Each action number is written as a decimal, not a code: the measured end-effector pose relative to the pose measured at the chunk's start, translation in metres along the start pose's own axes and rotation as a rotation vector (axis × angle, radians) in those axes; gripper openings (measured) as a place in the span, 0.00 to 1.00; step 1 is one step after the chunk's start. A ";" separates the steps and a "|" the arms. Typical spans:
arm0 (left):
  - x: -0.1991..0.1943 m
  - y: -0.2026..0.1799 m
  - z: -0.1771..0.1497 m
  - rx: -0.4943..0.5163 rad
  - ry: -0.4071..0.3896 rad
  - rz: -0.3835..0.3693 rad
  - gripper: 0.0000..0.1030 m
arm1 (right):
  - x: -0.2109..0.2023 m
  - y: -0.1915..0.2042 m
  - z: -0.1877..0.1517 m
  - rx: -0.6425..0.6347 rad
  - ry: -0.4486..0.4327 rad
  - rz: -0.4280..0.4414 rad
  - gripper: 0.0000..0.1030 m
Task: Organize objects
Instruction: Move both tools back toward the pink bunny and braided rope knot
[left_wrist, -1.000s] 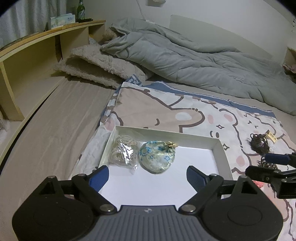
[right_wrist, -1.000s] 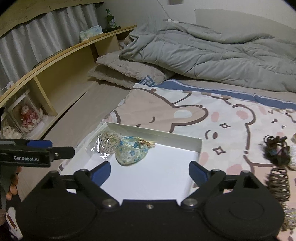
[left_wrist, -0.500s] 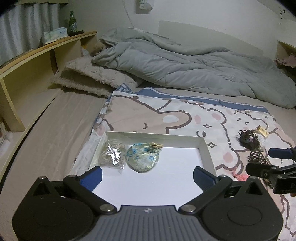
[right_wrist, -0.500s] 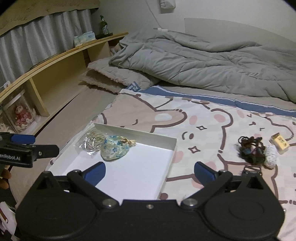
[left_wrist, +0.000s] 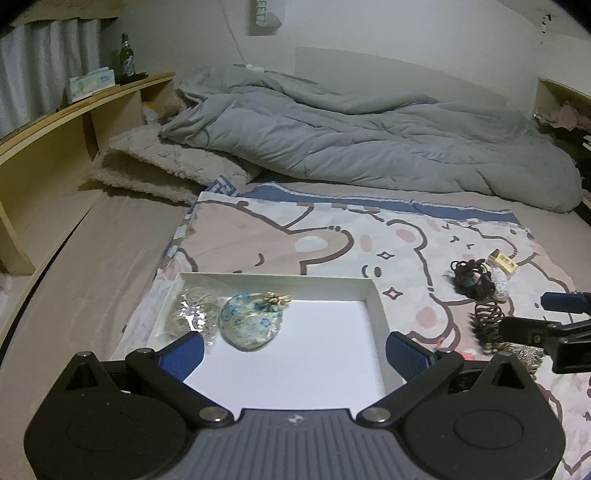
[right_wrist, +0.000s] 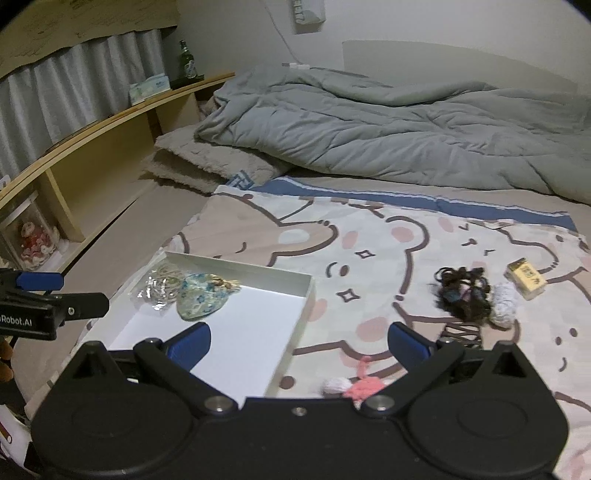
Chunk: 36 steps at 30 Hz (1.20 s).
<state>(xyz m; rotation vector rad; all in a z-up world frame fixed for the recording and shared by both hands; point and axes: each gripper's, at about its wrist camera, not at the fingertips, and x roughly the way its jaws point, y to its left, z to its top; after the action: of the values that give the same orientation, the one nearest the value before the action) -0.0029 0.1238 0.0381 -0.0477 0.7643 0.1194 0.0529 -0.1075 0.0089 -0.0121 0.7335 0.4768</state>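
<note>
A white tray (left_wrist: 280, 281) lies on the cartoon blanket and holds a floral pouch (left_wrist: 251, 323) and a clear bag of trinkets (left_wrist: 192, 314); both also show in the right wrist view, the pouch (right_wrist: 201, 295) and the bag (right_wrist: 160, 284) inside the tray (right_wrist: 295, 306). Right of the tray lie dark hair ties (right_wrist: 463, 291), a white scrunchie (right_wrist: 502, 304), a yellow box (right_wrist: 526, 282), a brown claw clip (right_wrist: 463, 332) and a pink-and-white piece (right_wrist: 354, 386). My left gripper (left_wrist: 293, 352) is open above the tray. My right gripper (right_wrist: 299, 345) is open over the tray's right edge.
A grey duvet (left_wrist: 369, 136) and a beige pillow (left_wrist: 162, 170) fill the far end of the bed. A wooden shelf (left_wrist: 74, 122) runs along the left with a bottle (left_wrist: 126, 59) and a tissue box (left_wrist: 90, 83).
Both grippers have pulled back and risen, so the tray looks smaller. The right gripper has swung right, bringing the hair items into its view. Both stay open.
</note>
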 end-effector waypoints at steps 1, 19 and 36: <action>0.001 -0.003 0.001 0.003 -0.001 -0.003 1.00 | -0.002 -0.003 0.000 0.001 -0.001 -0.007 1.00; 0.028 -0.082 0.014 0.055 0.004 -0.116 1.00 | -0.018 -0.087 -0.010 0.073 0.002 -0.127 1.00; 0.077 -0.141 0.000 0.004 0.116 -0.197 1.00 | -0.007 -0.150 -0.032 0.059 0.010 -0.193 1.00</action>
<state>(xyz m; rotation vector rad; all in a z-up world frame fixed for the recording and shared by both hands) 0.0702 -0.0094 -0.0153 -0.1270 0.8713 -0.0728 0.0911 -0.2497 -0.0328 -0.0297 0.7476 0.2704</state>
